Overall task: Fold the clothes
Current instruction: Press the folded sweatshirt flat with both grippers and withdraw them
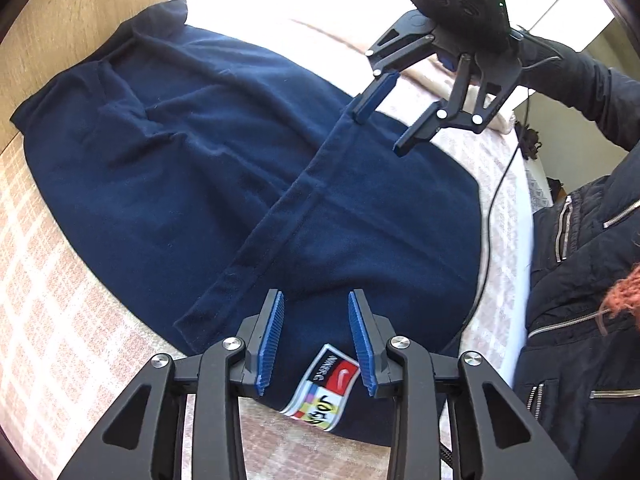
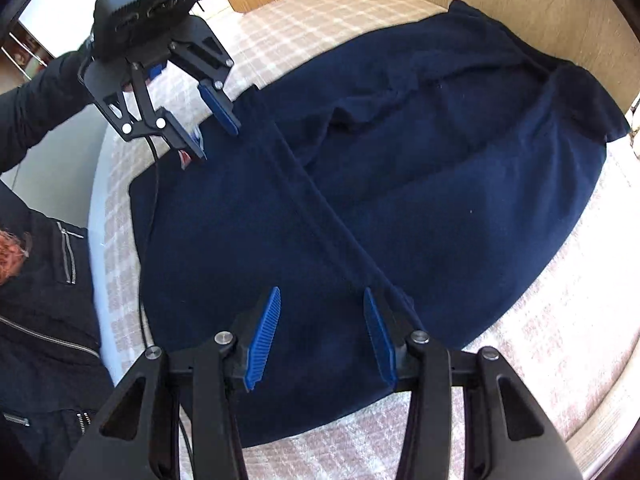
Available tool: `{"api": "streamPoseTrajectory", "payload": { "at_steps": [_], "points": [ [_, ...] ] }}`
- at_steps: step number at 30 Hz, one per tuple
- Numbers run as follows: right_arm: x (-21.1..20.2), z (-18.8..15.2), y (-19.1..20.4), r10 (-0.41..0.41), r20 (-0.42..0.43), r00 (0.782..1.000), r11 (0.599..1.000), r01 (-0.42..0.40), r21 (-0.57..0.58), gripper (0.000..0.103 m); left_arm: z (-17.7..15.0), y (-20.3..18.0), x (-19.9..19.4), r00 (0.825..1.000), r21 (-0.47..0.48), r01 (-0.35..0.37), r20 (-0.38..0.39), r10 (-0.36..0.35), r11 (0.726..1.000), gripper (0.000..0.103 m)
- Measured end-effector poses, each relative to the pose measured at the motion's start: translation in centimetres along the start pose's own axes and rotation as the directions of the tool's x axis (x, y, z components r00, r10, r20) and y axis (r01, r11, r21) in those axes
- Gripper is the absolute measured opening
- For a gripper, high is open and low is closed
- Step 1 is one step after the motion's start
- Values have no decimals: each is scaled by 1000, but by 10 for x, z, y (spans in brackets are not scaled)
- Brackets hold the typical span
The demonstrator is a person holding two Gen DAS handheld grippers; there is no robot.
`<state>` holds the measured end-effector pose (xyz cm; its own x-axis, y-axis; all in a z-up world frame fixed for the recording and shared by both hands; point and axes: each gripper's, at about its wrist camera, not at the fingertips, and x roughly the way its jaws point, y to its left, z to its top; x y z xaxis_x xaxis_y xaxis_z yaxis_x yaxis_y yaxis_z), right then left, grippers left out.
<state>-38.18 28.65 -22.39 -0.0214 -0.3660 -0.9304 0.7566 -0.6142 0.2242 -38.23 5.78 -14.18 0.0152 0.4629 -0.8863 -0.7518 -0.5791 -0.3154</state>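
A navy blue garment (image 1: 180, 152) lies spread on the checked bed cover (image 1: 60, 300). One side is folded over, so a hemmed edge (image 1: 280, 208) runs diagonally across it. A colourful sewn patch (image 1: 324, 388) shows at the near edge. My left gripper (image 1: 316, 296) hangs open just above the cloth by that patch, with nothing pinched. My right gripper (image 1: 380, 134) is open at the far end of the hemmed edge. In the right wrist view the right gripper (image 2: 320, 292) stands open over the garment (image 2: 440, 200) beside the hem (image 2: 320, 216). The left gripper (image 2: 218, 144) is open at the far corner.
A wooden board (image 1: 80, 20) borders the bed behind the garment's collar end. A person in a dark zipped jacket (image 1: 580, 280) stands at the bed's side. A black cable (image 1: 492, 208) trails across the cover there. A cream roll (image 1: 440, 88) lies beyond the right gripper.
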Motion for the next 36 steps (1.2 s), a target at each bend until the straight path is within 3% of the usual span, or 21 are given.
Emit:
{"api": "streamPoseTrajectory", "payload": {
  "at_steps": [2, 6, 9, 14, 16, 21, 24, 26, 28, 32, 34, 36],
  "points": [
    [-1, -4, -2, -45, 11, 999, 999, 46, -15, 40, -3, 9, -3, 999, -46, 21, 28, -20, 999, 29],
    [-4, -13, -8, -105, -10, 994, 992, 106, 67, 36, -11, 7, -18, 998, -68, -26, 63, 30, 997, 29],
    [-15, -10, 7, -145, 59, 988, 987, 140, 84, 38, -17, -6, -30, 994, -64, -16, 111, 23, 998, 34],
    [-17, 27, 10, 3, 217, 976, 977, -49, 205, 39, -13, -26, -21, 992, -48, 23, 124, -17, 999, 35],
    [-7, 49, 7, 20, 203, 979, 972, -67, 227, 40, -8, -35, -14, 993, -26, 28, 113, -25, 999, 35],
    [-37, 69, 4, -16, 199, 980, 966, -37, 258, 39, -9, -43, -11, 992, -22, 31, 123, -28, 999, 35],
    [-40, 76, 19, 67, 243, 968, 974, -116, 196, 38, -13, -43, -15, 989, -29, 30, 145, -25, 999, 36],
    [-32, 81, 28, 82, 211, 974, 980, -117, 160, 38, -16, -42, -16, 989, -34, 32, 142, -27, 999, 37],
    [-14, 81, 26, 59, 136, 989, 981, -83, 177, 38, -19, -37, -14, 991, -50, 37, 130, -30, 998, 40],
    [-17, 67, 3, 68, 131, 989, 950, -104, 295, 36, -28, -35, -18, 993, -70, -1, 119, 9, 998, 40],
    [-45, 52, 1, 78, 215, 973, 932, -148, 331, 37, -36, -41, -26, 992, -69, -22, 124, 31, 997, 40],
    [-85, 26, 8, 77, 334, 939, 922, -195, 334, 44, -46, -52, -34, 990, -61, -45, 128, 52, 997, 40]
  ]
}}
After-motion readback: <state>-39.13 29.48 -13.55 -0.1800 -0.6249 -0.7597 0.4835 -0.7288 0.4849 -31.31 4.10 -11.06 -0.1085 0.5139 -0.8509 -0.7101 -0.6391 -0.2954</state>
